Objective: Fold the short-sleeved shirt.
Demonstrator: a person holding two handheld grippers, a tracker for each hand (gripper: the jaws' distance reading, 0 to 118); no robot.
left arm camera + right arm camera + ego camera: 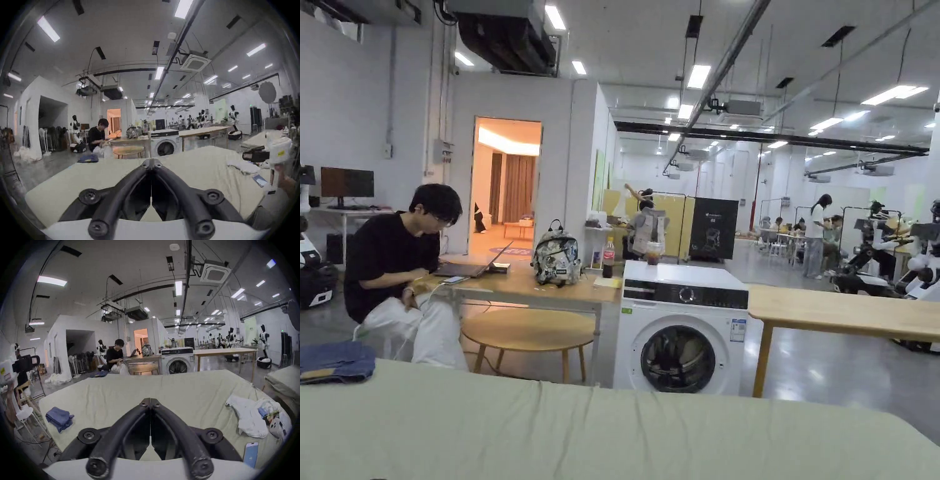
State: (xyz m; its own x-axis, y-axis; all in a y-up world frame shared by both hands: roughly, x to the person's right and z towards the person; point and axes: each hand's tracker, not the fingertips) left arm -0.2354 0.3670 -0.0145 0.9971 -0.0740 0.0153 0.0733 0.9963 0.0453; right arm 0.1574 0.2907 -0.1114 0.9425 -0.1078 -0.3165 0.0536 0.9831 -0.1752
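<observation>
A crumpled white garment lies at the right end of the table, which is covered by a pale green sheet; the same white garment lies far right in the left gripper view. A folded blue garment rests near the left edge, and that blue garment is at the left rim in the head view. My left gripper is shut on nothing above the bare sheet. My right gripper is shut too, with only sheet ahead of it. Both hang apart from the garments.
A phone lies on the sheet near the right front corner, beside a pile of small items. Beyond the table stand a washing machine, wooden tables and a seated person. A hand shows far right.
</observation>
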